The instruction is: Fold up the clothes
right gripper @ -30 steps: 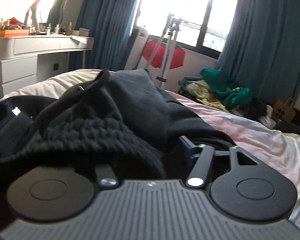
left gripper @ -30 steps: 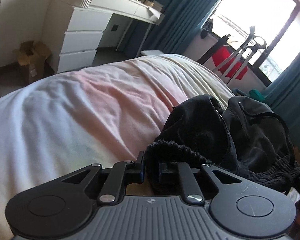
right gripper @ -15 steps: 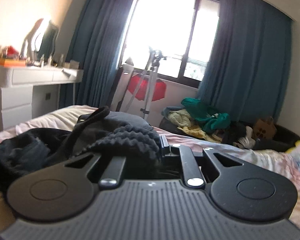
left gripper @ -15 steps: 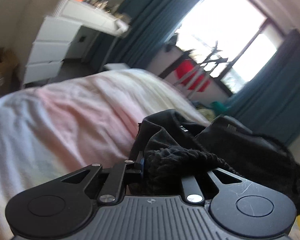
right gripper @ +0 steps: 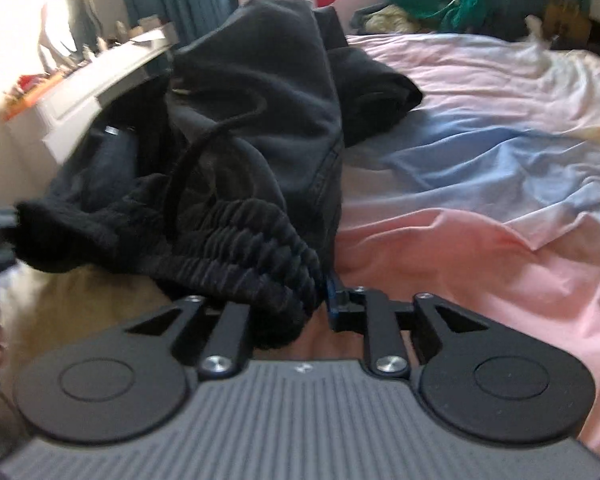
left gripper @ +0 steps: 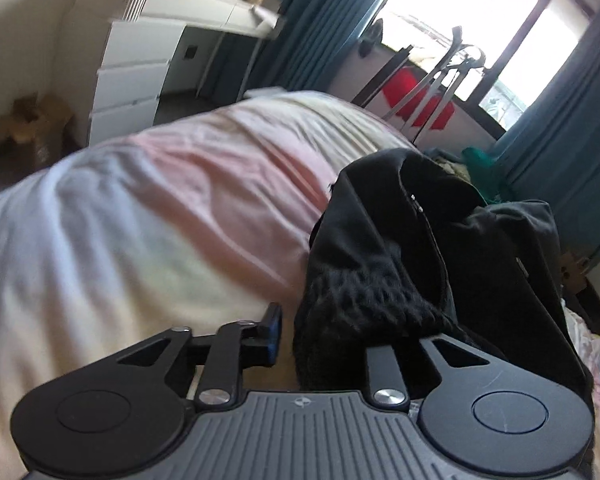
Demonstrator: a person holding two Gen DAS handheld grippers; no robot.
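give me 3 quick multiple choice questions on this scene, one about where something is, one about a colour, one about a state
1. Where does the dark garment lie?
A. on the bed
B. in a drawer
C. on the floor

2. What colour is the garment's ribbed waistband?
A. white
B. black
C. red

3. How does the waistband stand to the right gripper?
A. it is nowhere near it
B. it bunches between the jaws
C. it lies folded flat beside it

Answers:
1 A, the garment is heaped on the pink, blue and white sheet.
2 B, the gathered band is black like the rest of the cloth.
3 B, the right wrist view shows the band filling the gap between the jaws, which have just been opening.
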